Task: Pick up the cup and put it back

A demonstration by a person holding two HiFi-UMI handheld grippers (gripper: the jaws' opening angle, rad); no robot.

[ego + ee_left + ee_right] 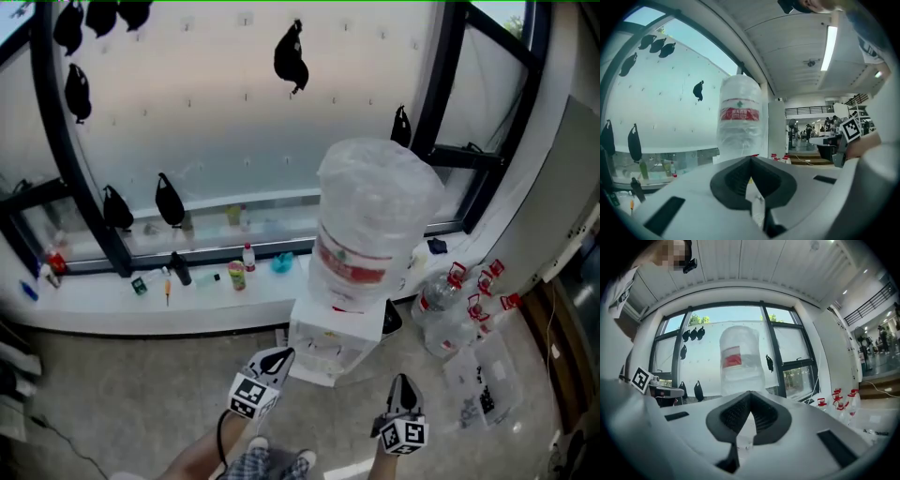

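No cup shows in any view. A white water dispenser [328,349] stands by the window, topped by a large plastic-wrapped bottle [375,220] with a red label. My left gripper [278,358] sits low in the head view, just left of the dispenser's front, jaws shut with nothing between them. My right gripper [403,384] is to the dispenser's right, also shut and empty. Both gripper views look level at the bottle [739,117] [739,363]. In each, the jaws meet in front of the camera: left gripper [751,163], right gripper [749,401].
A white window sill [112,295] carries several small bottles and bits, among them a red-capped one [248,256]. Several water jugs with red handles [459,300] stand on the floor to the right. Black window frame bars [70,141] cross the glass.
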